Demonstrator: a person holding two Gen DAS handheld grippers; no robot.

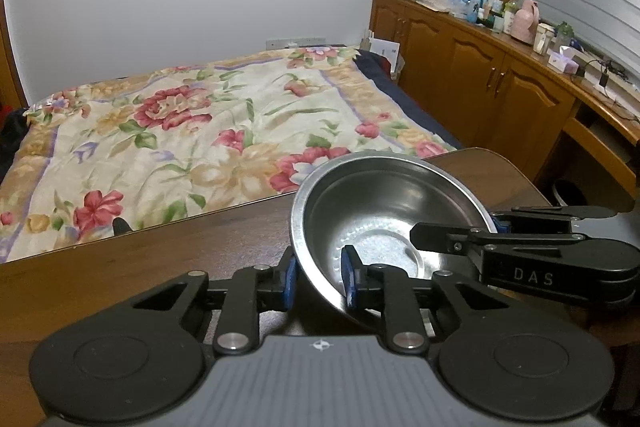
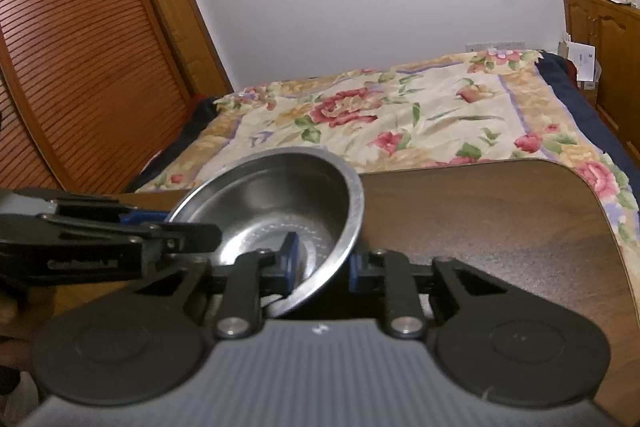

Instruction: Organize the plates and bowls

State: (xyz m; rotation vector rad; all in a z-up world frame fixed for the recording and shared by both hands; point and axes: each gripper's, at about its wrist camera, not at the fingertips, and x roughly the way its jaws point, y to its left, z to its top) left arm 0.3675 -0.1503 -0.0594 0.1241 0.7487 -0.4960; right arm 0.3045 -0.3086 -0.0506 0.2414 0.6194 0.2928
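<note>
Gripping opposite sides of one steel bowl [image 1: 384, 223], both claws share the load. The left gripper [image 1: 320, 277] has its blue pads [image 1: 349, 277] nearly closed over the bowl's near left rim, one pad inside the wall and one outside, and they appear to press on the thin metal. The right gripper [image 2: 322, 267] does the same on the near right rim, again with one pad inside and one outside. Each claw shows in the other's camera, reaching in from the side and straddling the rim.

A two-sided hold suits a shallow, slippery bowl: a single pinch on a thin rim would let it swing or slide, while two opposed pinches keep it steady. The bowl looks tilted, with its far rim higher than the near one in both views, so it may be partly off the surface; whether its base touches the table cannot be told, since the grippers hide it.

Under the bowl is a dark brown wooden table [image 2: 500, 227] with a rounded far right corner, bare where it shows. Beyond its far edge lies a bed with a floral blanket [image 1: 192, 139] against a plain white wall. Along the right stands a row of wooden cabinets [image 1: 472, 75] with a cluttered top, and on the far left a slatted wooden door [image 2: 72, 47]. No plates or other bowls are in sight.
</note>
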